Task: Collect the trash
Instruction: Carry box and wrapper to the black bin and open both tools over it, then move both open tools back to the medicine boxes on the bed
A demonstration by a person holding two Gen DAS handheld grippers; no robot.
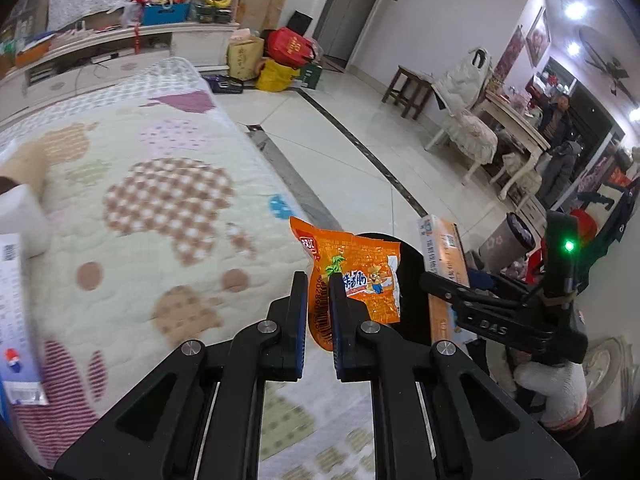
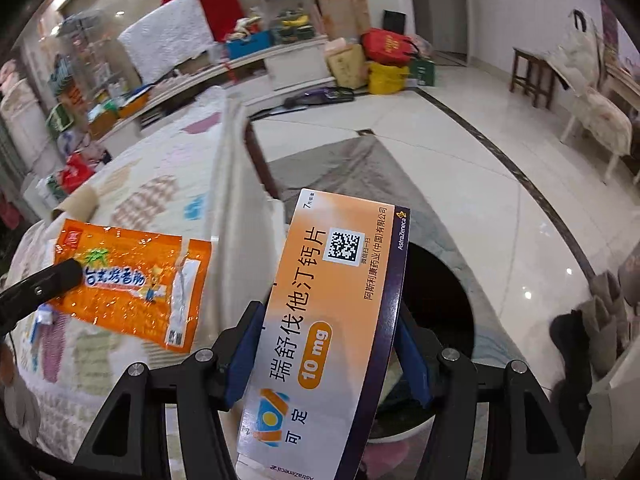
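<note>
My left gripper (image 1: pixel 319 292) is shut on an orange snack wrapper (image 1: pixel 360 276), held above the quilt edge near a round black bin (image 1: pixel 412 280). The wrapper (image 2: pixel 132 284) and a left finger (image 2: pixel 44 280) also show in the right wrist view. My right gripper (image 2: pixel 324 332) is shut on an orange and white medicine box (image 2: pixel 328 320), held over the black bin opening (image 2: pixel 436 292) on the floor. The box (image 1: pixel 444 256) and right gripper (image 1: pixel 440 284) show in the left wrist view, right of the wrapper.
A table covered by a patterned quilt (image 1: pixel 140 200) fills the left. On it lie a paper roll (image 1: pixel 24 216) and a white packet (image 1: pixel 16 320). Tiled floor (image 1: pixel 340 128), a stool (image 1: pixel 408 88), chairs (image 1: pixel 464 128) and bags (image 1: pixel 280 60) lie beyond. A person (image 1: pixel 556 116) stands at far right.
</note>
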